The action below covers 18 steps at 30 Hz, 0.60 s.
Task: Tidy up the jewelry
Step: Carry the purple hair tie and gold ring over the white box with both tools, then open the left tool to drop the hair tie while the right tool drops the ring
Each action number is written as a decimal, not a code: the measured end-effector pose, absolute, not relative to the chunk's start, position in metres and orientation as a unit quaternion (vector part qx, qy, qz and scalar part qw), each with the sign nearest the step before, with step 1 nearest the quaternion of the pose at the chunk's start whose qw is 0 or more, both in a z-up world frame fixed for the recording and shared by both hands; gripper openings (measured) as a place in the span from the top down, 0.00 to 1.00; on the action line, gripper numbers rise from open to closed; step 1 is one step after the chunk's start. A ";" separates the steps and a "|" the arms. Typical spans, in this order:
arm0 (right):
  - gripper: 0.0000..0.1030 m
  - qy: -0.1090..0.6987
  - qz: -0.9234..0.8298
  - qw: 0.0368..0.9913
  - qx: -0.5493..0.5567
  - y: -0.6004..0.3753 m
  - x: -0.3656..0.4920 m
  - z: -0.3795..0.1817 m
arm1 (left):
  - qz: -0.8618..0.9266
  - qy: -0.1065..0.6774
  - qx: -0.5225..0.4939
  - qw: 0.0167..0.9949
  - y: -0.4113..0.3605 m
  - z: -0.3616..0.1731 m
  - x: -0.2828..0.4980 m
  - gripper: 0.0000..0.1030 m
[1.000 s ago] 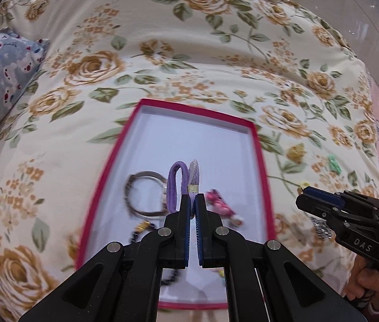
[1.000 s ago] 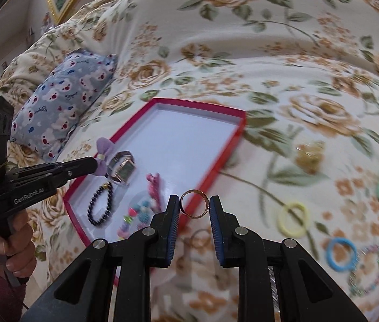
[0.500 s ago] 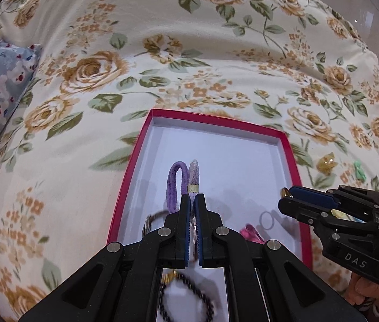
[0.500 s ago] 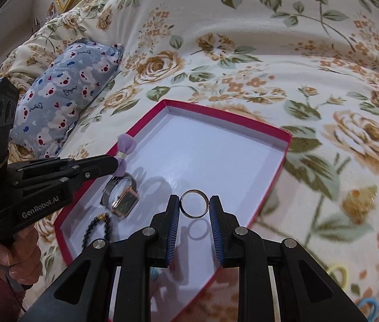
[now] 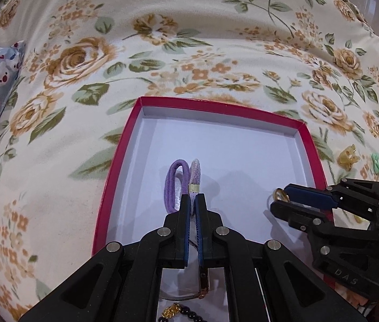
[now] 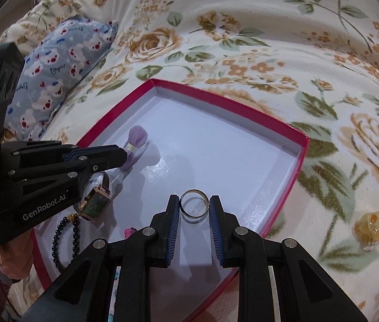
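Note:
A red-rimmed box (image 5: pixel 125 145) with a white floor lies on the floral quilt; it also shows in the right wrist view (image 6: pixel 300 158). My left gripper (image 5: pixel 192 201) is shut on a purple hair tie (image 5: pixel 174 185) and holds it over the box's middle; the hair tie also shows in the right wrist view (image 6: pixel 135 145). My right gripper (image 6: pixel 194 208) is shut on a gold ring (image 6: pixel 194 206) over the box's right part; the ring also shows in the left wrist view (image 5: pixel 279 195). A watch (image 6: pixel 95 201) and a black bead bracelet (image 6: pixel 63 244) lie in the box's near end.
A blue bear-print pillow (image 6: pixel 55 72) lies left of the box. A yellow hair clip (image 6: pixel 374 225) and a green clip (image 5: pixel 377 163) lie on the quilt right of the box. A pink item (image 6: pixel 129 232) sits in the box near the right gripper.
Both grippers have moved forward over the box, each with its item. The right gripper came from the quilt beside the box to above the box floor.

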State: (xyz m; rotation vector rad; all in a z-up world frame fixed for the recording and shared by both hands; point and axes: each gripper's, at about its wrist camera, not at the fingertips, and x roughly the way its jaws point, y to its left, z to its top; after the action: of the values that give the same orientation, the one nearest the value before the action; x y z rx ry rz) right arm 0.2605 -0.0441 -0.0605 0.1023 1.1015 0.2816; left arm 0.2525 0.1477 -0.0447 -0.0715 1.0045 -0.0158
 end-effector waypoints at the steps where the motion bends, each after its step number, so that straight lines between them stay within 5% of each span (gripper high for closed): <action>1: 0.77 0.525 0.136 0.839 0.044 -0.042 0.261 -0.062 | -0.008 0.482 -0.034 0.876 0.147 -0.045 0.253 0.97; 18: 0.69 0.515 0.137 0.843 0.069 -0.048 0.260 -0.056 | 0.001 0.480 -0.044 0.876 0.148 -0.042 0.244 0.82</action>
State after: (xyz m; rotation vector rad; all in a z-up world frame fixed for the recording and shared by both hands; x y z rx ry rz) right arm 0.2598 -0.0481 -0.0563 0.1458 1.0885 0.2889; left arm 0.2438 0.1483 -0.0423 -0.0916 1.0015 0.0021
